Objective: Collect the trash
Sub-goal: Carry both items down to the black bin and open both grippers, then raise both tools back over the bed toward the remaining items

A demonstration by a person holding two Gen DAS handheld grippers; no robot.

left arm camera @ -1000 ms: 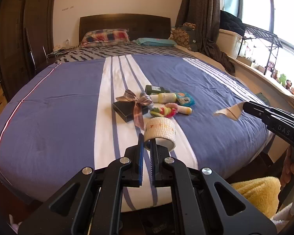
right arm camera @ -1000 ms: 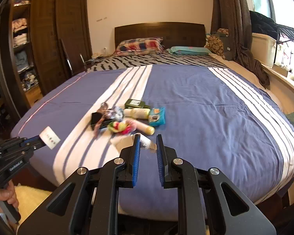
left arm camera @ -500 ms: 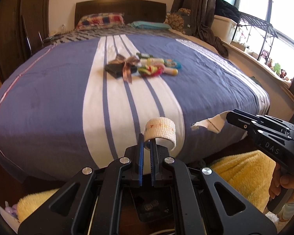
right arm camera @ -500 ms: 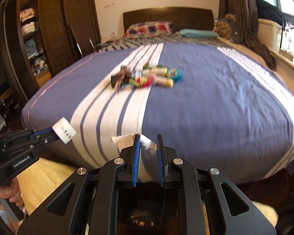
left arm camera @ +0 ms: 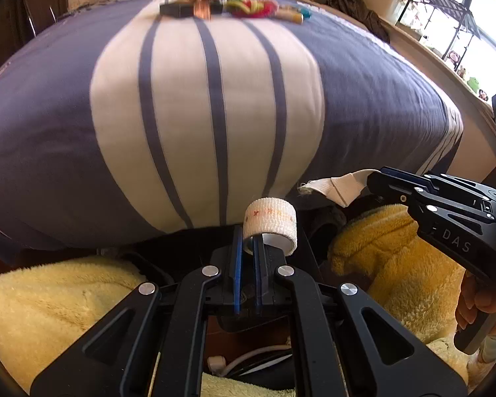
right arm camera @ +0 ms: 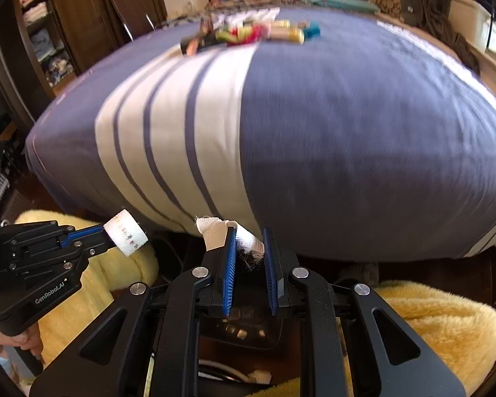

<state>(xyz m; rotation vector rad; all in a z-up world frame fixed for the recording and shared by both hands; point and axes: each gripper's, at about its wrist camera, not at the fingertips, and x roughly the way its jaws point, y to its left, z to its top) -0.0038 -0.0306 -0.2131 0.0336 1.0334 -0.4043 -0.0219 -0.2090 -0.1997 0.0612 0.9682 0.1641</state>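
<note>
1. Bedroom, daylight from the windows on the right; a dark wardrobe stands at the left and a headboard with pillows at the far end of the bed [left arm camera: 363,106], which wears a blue cover with a white striped band.
2. Both grippers have dropped and pulled back within the last second — a second ago they were over the cover, and now they hang below the foot edge of the bed, above a yellow fluffy blanket [left arm camera: 49,301] and a dark bin [right arm camera: 241,327] with scraps in it.
3. The left gripper [left arm camera: 246,248] stays clamped narrow on the wall of a white bandage roll [left arm camera: 269,226], just off the foot edge.
4. The right gripper [right arm camera: 249,248] has its jaws a little apart, yet a frayed white bandage strip [right arm camera: 221,231] still sits between them; whether it is truly pinched or just resting I cannot tell for sure, though it does not fall.
5. My reading: both bits of trash are lifted off the bed and nearly at the drop point — release over the bin seems next.
6. A ribboned box [left arm camera: 182,8], bright toys and tubes remain near the head end.
</note>
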